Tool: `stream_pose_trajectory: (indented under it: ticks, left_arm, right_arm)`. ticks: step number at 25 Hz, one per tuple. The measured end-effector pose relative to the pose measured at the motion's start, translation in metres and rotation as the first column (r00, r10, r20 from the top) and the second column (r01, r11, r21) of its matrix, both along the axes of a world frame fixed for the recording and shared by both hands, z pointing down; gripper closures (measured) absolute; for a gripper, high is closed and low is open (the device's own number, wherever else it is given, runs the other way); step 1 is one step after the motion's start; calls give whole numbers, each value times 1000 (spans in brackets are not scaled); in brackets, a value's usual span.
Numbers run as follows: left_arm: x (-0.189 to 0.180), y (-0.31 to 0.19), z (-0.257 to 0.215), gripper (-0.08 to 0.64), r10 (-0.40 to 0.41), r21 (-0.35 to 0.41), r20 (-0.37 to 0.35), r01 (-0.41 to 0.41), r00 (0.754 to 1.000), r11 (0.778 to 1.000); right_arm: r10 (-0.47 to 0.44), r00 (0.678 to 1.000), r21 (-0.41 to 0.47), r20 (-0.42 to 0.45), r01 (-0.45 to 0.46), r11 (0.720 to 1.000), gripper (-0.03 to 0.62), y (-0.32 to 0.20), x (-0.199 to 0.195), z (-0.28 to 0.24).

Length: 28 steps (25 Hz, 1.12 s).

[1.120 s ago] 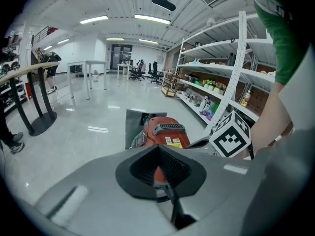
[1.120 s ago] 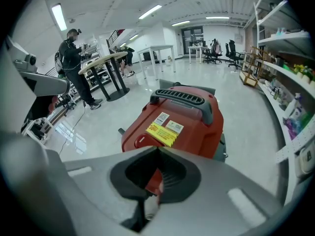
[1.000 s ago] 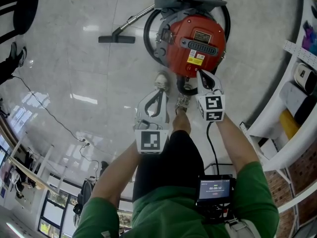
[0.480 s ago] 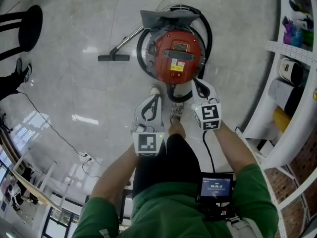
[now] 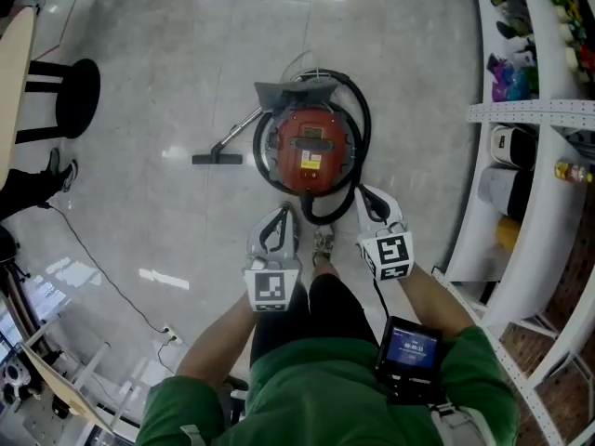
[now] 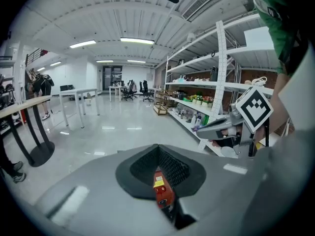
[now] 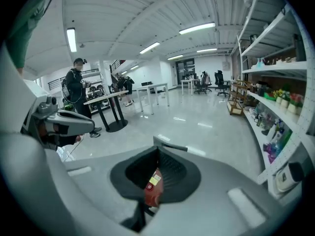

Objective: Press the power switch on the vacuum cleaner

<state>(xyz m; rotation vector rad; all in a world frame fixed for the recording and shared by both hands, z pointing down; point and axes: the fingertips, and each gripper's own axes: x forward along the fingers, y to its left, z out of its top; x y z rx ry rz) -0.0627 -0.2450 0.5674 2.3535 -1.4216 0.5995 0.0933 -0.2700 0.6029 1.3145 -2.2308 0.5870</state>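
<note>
The red canister vacuum cleaner [image 5: 311, 150] stands on the floor ahead of my feet, ringed by its black hose [image 5: 358, 124], with its floor nozzle [image 5: 216, 159] lying to the left. Both grippers hang above the floor short of it and touch nothing. The left gripper [image 5: 279, 214] is shut and holds nothing, its tips pointing at the vacuum's near left side. The right gripper [image 5: 364, 193] is likewise shut and unladen, near the hose loop. Through the small gap behind each pair of closed jaws, the vacuum [image 6: 161, 193] [image 7: 152, 188] shows far below.
White shelving [image 5: 530, 110] with bottles and boxes runs along the right. A black stool [image 5: 74, 96] and another person's legs [image 5: 37, 184] are at the left, and a thin cable [image 5: 102, 268] crosses the floor. High tables and people stand in the distance [image 7: 108, 100].
The camera has risen, so the vacuum looks smaller and farther. The right gripper, which was at the vacuum's near edge, has drawn back from it. Both grippers stay shut.
</note>
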Motion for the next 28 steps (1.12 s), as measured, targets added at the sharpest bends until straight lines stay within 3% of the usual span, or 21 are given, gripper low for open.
stream_pose_trajectory:
  ticks: [13,28]
  left_arm:
    - [11,14,-128,552,-12,176,-56,21,998,984]
    - [11,66,-217,552,-62,301,-124,97,990,949]
  right_arm:
    - [40,998,167,51,-48,985,589,29,15,-150]
    - [65,988,321,142,-108,941,589,87,27,-248]
